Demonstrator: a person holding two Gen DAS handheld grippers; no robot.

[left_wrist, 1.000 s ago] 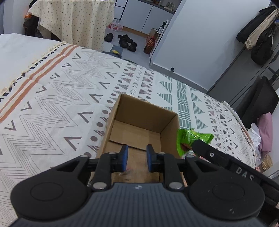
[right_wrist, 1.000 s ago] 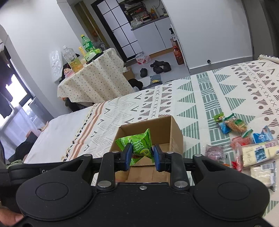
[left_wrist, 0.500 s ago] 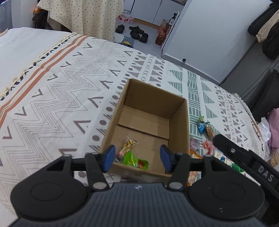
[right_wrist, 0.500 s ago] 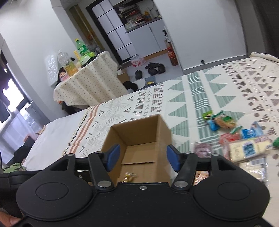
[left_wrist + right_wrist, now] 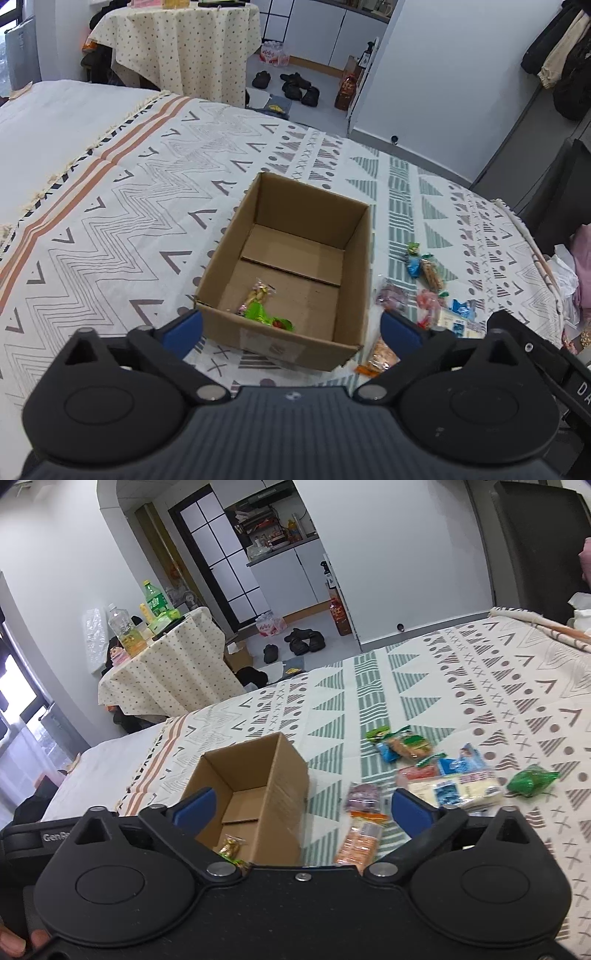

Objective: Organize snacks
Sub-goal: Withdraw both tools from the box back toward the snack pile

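Snacks (image 5: 264, 308) boxed, both tongs (image 5: 290, 332) agape

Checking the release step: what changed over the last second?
Right gripper let go of the green snack packet, which now lies in the cardboard box beside a clear-wrapped snack. Both grippers' jaws have just been opening; left gripper is empty too. Both pulled back. Box and loose snacks stayed put.

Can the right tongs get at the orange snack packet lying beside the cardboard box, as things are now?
Probably yes. The right tongs are wide open and empty, and the orange packet lies flat on the bedspread just ahead, between them. The cardboard box stands beside it, apart, and nothing covers it.
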